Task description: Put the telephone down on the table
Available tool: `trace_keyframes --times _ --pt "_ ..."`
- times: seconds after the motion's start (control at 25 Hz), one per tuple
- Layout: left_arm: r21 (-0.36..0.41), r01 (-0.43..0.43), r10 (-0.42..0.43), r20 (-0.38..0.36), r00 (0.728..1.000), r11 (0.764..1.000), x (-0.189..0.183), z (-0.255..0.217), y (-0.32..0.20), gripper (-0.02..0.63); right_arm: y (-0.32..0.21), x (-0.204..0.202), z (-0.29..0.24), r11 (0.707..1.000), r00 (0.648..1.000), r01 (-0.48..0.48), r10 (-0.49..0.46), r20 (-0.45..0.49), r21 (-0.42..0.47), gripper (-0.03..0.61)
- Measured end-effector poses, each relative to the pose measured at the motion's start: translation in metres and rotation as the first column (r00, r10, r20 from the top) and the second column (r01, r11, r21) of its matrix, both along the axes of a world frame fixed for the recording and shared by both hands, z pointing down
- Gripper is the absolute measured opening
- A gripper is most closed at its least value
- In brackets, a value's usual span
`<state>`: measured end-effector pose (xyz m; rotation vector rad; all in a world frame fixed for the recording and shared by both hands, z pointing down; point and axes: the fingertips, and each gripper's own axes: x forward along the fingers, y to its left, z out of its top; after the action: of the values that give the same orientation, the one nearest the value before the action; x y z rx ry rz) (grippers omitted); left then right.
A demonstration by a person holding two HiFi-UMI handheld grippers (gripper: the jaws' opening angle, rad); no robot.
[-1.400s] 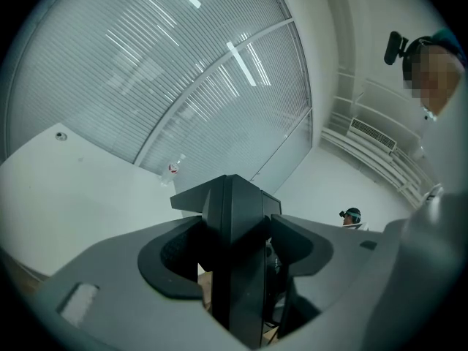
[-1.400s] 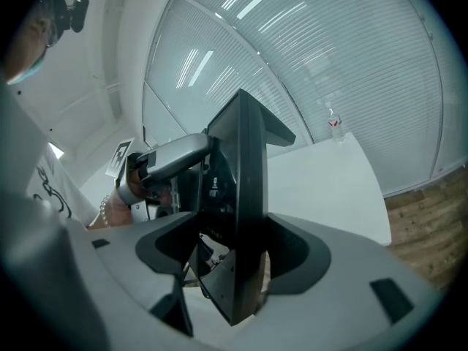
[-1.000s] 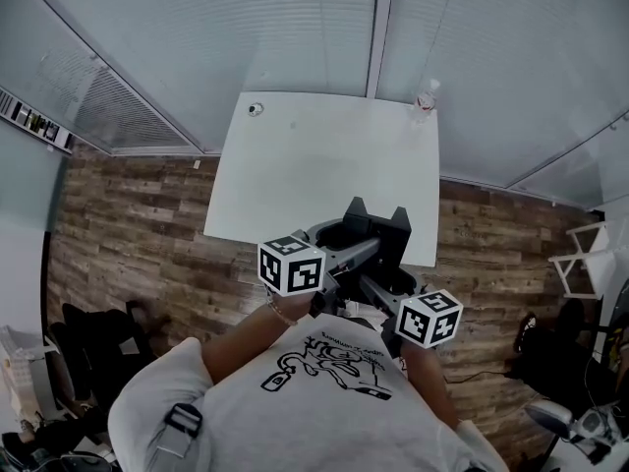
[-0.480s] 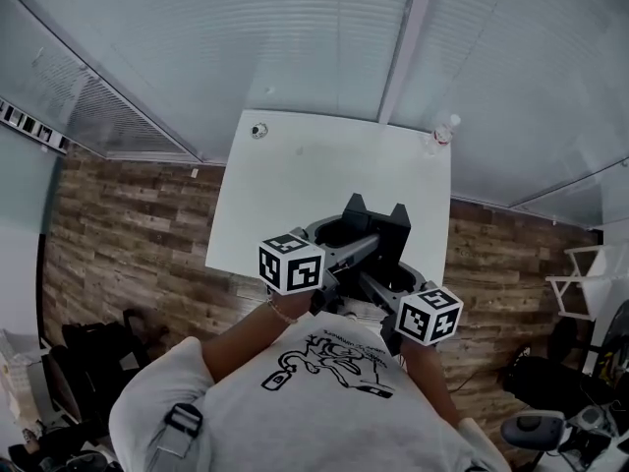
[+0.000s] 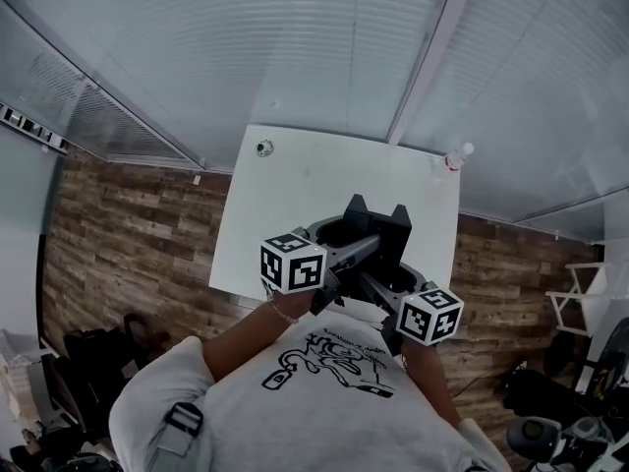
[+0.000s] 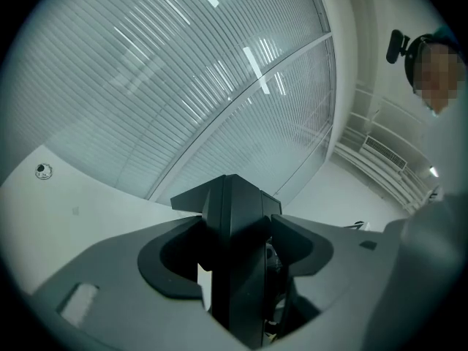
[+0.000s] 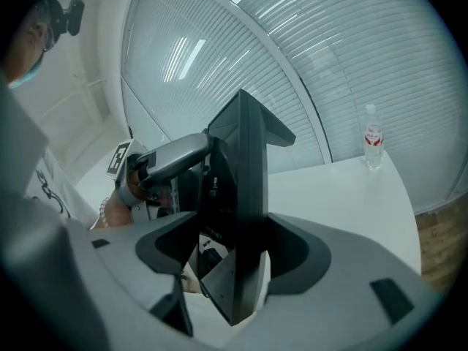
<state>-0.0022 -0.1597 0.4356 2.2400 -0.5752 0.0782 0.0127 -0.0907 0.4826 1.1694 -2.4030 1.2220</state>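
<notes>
Both jaw pairs are fully closed with nothing between them. The left gripper (image 6: 231,196) shows one solid black wedge, and the right gripper (image 7: 246,123) shows the same.

Telephone: no view shows it, so I can't give its position, long axis or heading.

Head view: both grippers sit close to the person's chest, over the near edge of the white table (image 5: 324,185). Their bodies angle toward each other, and the jaw tips are just beside one another, pointing away from the person toward the table's far edge.

Right gripper view: the left gripper is just beside and behind its jaws, with the left hand (image 7: 124,196) on it.

On the table:
- a clear bottle (image 5: 455,157), upright at the far right corner
- a small round object (image 5: 263,147) at the far left corner, well apart from the bottle

The table stands on a wood-plank floor (image 5: 128,224) against slatted blinds (image 5: 295,47).
</notes>
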Motion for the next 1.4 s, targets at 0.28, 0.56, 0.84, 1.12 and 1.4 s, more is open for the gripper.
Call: trace_keyframes --times 0.28,0.56,0.84,1.12,1.4 --pt "-0.012 -0.001 0.001 0.006 1.000 1.000 0.002 0.004 -0.015 0.288 -0.014 0.001 0.003 1.000 1.000 -0.001 0.001 0.007 -0.016 0.278" --pt "-0.009 0.006 -0.006 0.001 1.000 1.000 0.021 -0.004 -0.010 0.287 -0.010 0.021 -0.004 1.000 1.000 0.013 -0.013 0.000 -0.006 0.278" --pt "-0.016 0.010 -0.010 0.001 1.000 1.000 0.043 -0.004 -0.007 0.288 -0.008 0.044 -0.004 1.000 1.000 0.024 -0.024 -0.008 -0.006 0.278" --pt "-0.031 -0.001 0.001 0.015 1.000 1.000 0.053 0.002 -0.008 0.288 -0.007 0.053 0.001 1.000 1.000 0.011 -0.010 0.009 -0.025 0.278" --pt "-0.047 -0.003 0.004 0.021 1.000 0.999 0.055 0.009 -0.007 0.287 -0.006 0.054 0.006 0.999 1.000 0.009 -0.009 0.012 -0.043 0.278"
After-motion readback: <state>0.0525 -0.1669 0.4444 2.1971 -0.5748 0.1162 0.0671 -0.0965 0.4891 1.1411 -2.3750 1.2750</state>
